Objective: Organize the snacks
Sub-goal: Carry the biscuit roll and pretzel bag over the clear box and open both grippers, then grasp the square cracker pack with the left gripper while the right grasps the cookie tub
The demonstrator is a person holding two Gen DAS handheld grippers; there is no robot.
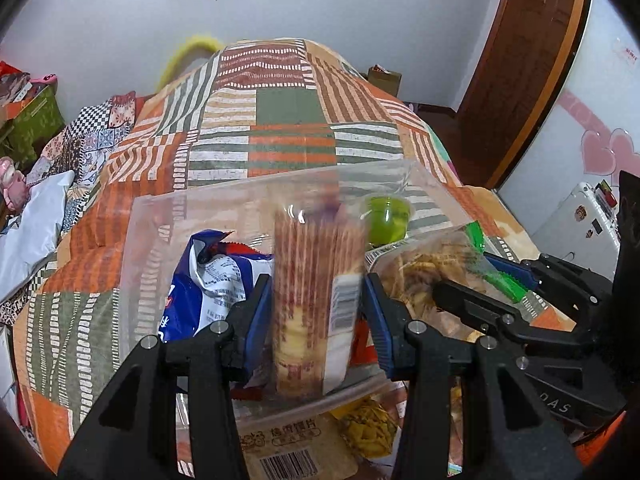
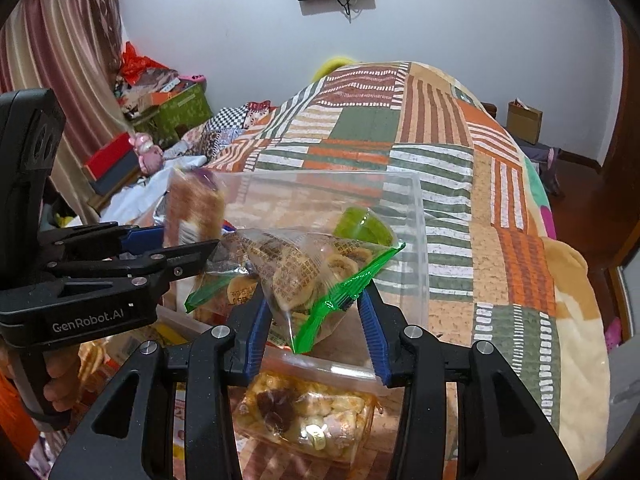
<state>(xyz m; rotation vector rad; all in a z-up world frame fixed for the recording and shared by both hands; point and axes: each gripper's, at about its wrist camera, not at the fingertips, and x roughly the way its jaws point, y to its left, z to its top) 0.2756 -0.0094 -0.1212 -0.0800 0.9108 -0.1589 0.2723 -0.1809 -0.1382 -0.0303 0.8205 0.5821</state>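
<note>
Snacks over the clear plastic bin [image 1: 152,216]: we clamp a striped biscuit pack [image 1: 316,280] in our left gripper [image 1: 318,312], while our right gripper [image 2: 316,312] pinches a green-edged snack bag [image 2: 304,268].

green cup [image 2: 362,226]; orange-green patchwork bedspread [image 1: 288,128]
</note>
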